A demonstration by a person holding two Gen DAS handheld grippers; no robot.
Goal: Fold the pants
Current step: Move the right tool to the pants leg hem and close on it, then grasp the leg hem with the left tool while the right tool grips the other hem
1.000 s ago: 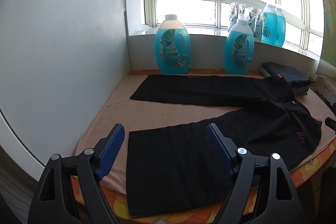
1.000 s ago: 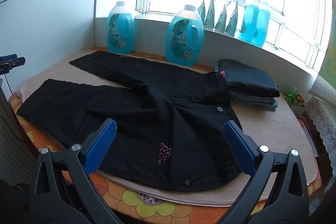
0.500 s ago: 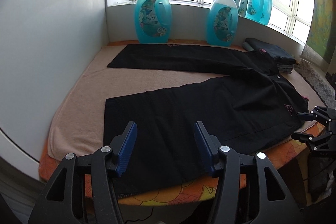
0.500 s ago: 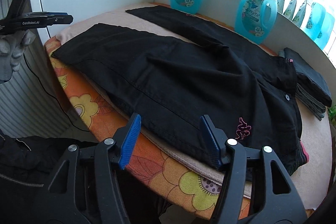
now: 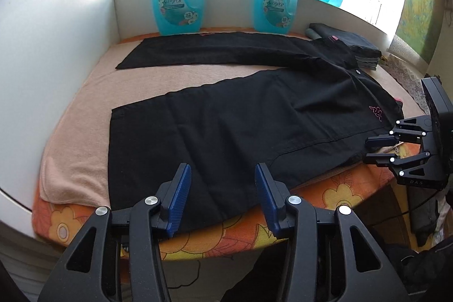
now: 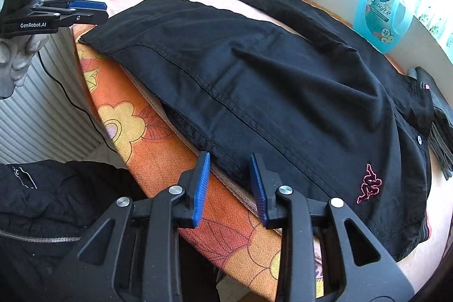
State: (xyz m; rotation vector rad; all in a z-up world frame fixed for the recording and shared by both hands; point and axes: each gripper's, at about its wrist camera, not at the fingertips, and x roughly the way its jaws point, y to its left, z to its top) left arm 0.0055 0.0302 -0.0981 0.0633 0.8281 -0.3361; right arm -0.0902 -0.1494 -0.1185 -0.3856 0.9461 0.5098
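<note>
Black pants [image 5: 240, 115] with a pink logo lie spread flat on a beige towel, legs apart in a V, waist at the right. My left gripper [image 5: 222, 179] is open and empty, just above the cuff of the near leg at the table's front edge. My right gripper [image 6: 229, 169] is partly open and empty, its tips at the near side seam of the pants [image 6: 283, 92] close to the hip. The right gripper also shows in the left wrist view [image 5: 379, 150]. The left gripper shows in the right wrist view [image 6: 82, 9].
Two blue detergent jugs [image 5: 178, 7] [image 5: 276, 4] stand at the back wall. A stack of folded dark clothes [image 5: 348, 44] lies at the back right. The table has an orange floral cover [image 6: 158, 149]. A white wall [image 5: 56, 47] bounds the left side.
Both grippers have dropped lower and closer to the front edge of the table. Both have narrowed their jaws from wide open. The pants have not moved.
</note>
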